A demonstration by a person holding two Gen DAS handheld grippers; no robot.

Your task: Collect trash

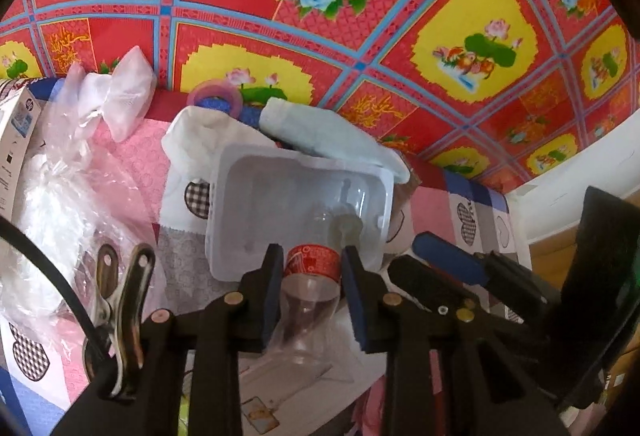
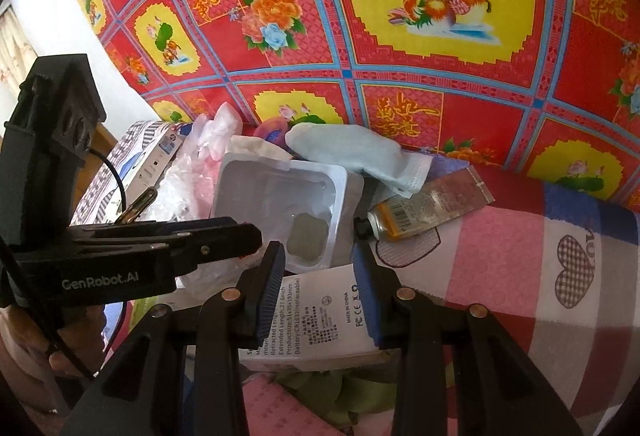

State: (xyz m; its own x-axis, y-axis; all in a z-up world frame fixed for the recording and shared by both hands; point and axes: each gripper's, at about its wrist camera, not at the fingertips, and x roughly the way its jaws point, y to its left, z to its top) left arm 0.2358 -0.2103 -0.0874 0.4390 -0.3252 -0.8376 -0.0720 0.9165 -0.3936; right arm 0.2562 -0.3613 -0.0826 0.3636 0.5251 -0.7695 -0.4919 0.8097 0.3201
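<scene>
We have the left gripper (image 1: pixel 308 276) clamped on a bottle (image 1: pixel 310 288) before the tray (image 1: pixel 296 196), the right gripper (image 2: pixel 320 276) on a box (image 2: pixel 316 316); wrappers remain

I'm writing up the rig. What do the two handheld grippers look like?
Both are black, each with two fingers faced with ribbed dark blue pads and round brass-coloured pivot pins. The left gripper bears white "GenRobot.AI" lettering, a boxy black top and a black cable. The right gripper matches.

A clear plastic bottle (image 1: pixel 310 292) with red label lies against a white tray (image 1: pixel 300 204).
</scene>
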